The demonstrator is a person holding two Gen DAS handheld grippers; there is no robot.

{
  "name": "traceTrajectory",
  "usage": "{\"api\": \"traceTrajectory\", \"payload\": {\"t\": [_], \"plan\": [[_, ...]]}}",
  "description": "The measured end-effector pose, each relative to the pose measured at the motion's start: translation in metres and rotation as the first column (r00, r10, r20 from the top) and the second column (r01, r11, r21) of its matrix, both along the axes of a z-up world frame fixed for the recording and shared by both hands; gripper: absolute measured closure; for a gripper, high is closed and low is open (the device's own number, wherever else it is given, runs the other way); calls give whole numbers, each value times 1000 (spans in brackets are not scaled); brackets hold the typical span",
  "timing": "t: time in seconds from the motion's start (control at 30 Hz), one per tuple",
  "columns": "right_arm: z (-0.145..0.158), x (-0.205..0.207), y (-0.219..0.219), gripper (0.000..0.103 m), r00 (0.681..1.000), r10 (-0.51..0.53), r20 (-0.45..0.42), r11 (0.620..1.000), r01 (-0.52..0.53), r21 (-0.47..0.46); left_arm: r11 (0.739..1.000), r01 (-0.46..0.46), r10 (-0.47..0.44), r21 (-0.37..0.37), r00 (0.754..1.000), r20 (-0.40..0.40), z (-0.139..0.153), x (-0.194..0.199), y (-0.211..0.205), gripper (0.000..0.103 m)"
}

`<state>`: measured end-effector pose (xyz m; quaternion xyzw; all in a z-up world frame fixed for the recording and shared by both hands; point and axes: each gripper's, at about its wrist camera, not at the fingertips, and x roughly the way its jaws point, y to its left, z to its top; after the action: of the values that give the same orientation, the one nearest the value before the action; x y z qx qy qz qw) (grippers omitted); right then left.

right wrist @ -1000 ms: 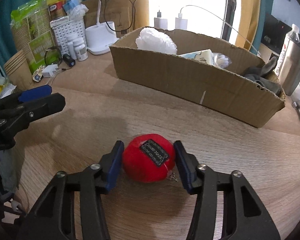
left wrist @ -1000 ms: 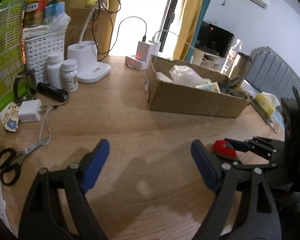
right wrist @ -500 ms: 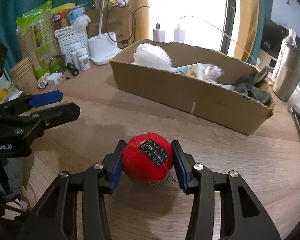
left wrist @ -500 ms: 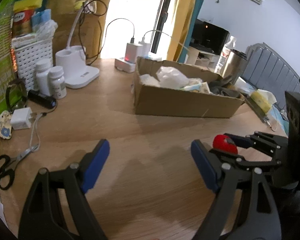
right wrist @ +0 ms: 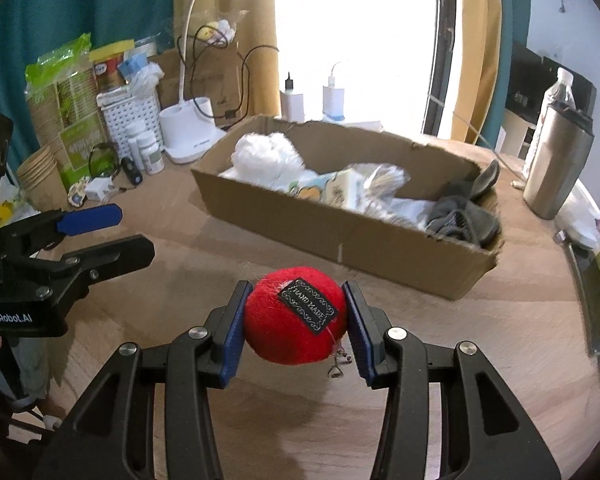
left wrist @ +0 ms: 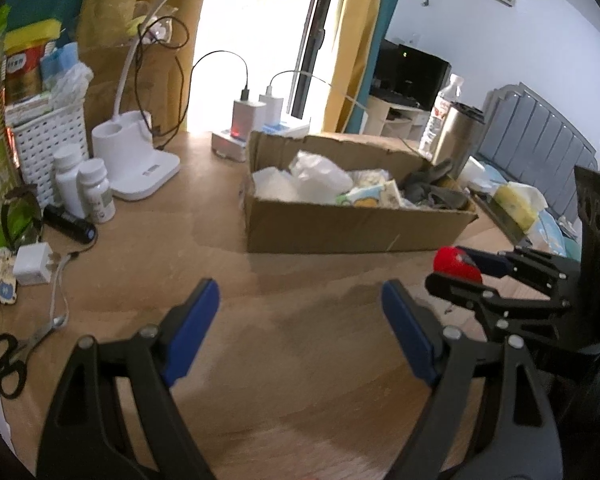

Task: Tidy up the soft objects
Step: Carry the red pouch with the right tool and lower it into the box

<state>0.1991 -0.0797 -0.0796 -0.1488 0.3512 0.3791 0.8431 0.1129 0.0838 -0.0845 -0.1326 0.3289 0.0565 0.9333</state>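
My right gripper is shut on a red plush ball with a black "HAND MADE" label and holds it above the wooden table, in front of a cardboard box. The box holds white fluffy stuff, packets and a dark grey cloth. In the left wrist view the ball shows at the right in the right gripper, near the box. My left gripper is open and empty above the bare table; it also shows at the left of the right wrist view.
At the back left stand a white desk lamp, two white pill bottles, a white basket, a charger and scissors. A steel flask and a phone are at the right.
My right gripper has lifted the red ball off the table and carried it up toward the box. Both views have risen and drawn back a little from the table.
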Motion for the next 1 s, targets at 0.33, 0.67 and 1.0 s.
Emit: {"api": "traceTrajectory", "payload": {"t": [0.33, 0.67, 1.0], "plan": [[14, 18, -5, 55, 999, -21, 25, 1000, 21, 18, 1000, 5, -5, 14, 1000, 12, 12, 16, -2, 18], [26, 37, -9, 55, 998, -41, 48, 998, 39, 41, 999, 8, -9, 40, 999, 35, 27, 34, 0, 18], [32, 62, -3, 55, 996, -57, 63, 997, 54, 49, 999, 10, -12, 37, 999, 44, 31, 54, 3, 18]]}}
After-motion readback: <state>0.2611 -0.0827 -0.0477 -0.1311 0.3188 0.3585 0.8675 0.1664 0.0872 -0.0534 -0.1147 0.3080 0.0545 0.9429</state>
